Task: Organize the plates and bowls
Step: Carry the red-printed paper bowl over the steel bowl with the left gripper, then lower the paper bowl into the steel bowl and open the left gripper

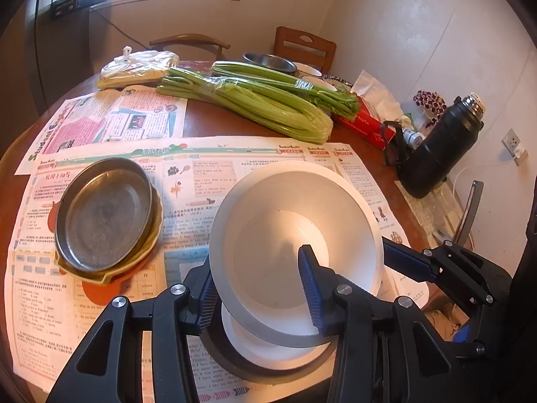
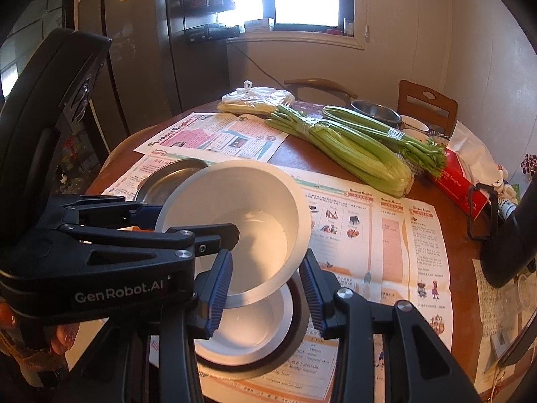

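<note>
My left gripper [image 1: 258, 288] is shut on the near rim of a tilted white bowl [image 1: 288, 221], one finger inside and one outside, held just above a second white bowl [image 1: 268, 349] that sits in a dark dish [image 1: 228, 362]. The lifted bowl [image 2: 235, 208] and the lower bowl [image 2: 248, 329] show in the right wrist view too, with the left gripper [image 2: 188, 235] clamped on the rim. My right gripper [image 2: 265, 288] is open, its fingers either side of the lifted bowl's near edge, touching nothing. A metal plate [image 1: 104, 221] rests on a yellow dish [image 1: 141, 258] to the left.
Newspapers [image 1: 235, 164] cover the round wooden table. Celery bunches [image 1: 255, 104], a bagged food packet [image 1: 137, 67], a steel bowl [image 1: 268, 60], white bowls [image 1: 308, 69], a red tissue box [image 1: 365, 124] and a black flask [image 1: 436, 147] lie beyond. Two chairs stand behind.
</note>
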A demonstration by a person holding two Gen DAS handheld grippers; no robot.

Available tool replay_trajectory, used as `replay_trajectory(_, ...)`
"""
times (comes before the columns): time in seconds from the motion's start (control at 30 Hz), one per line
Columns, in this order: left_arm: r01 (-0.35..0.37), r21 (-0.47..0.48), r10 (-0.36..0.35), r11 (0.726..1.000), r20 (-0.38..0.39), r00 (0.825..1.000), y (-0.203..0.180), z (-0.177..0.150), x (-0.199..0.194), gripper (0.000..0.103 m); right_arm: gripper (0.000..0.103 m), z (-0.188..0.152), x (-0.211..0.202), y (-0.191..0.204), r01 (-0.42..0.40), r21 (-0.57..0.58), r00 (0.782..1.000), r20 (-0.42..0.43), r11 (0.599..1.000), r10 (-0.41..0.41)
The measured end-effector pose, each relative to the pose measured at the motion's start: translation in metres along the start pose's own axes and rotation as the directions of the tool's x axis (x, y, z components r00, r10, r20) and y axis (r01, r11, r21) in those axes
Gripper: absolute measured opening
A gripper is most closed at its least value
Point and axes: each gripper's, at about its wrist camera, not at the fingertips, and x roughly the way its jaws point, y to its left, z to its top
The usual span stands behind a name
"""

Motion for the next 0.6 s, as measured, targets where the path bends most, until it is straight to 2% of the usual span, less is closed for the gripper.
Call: replay_trajectory(0.6,-0.008,-0.004,0.008,1.000,-0.032,0.999,0.001,-0.026,0.005,0.046,0.042,-0.026,-0.002,0.007,-0.033,-0.008,0.999,-0.035,0.999,0.033)
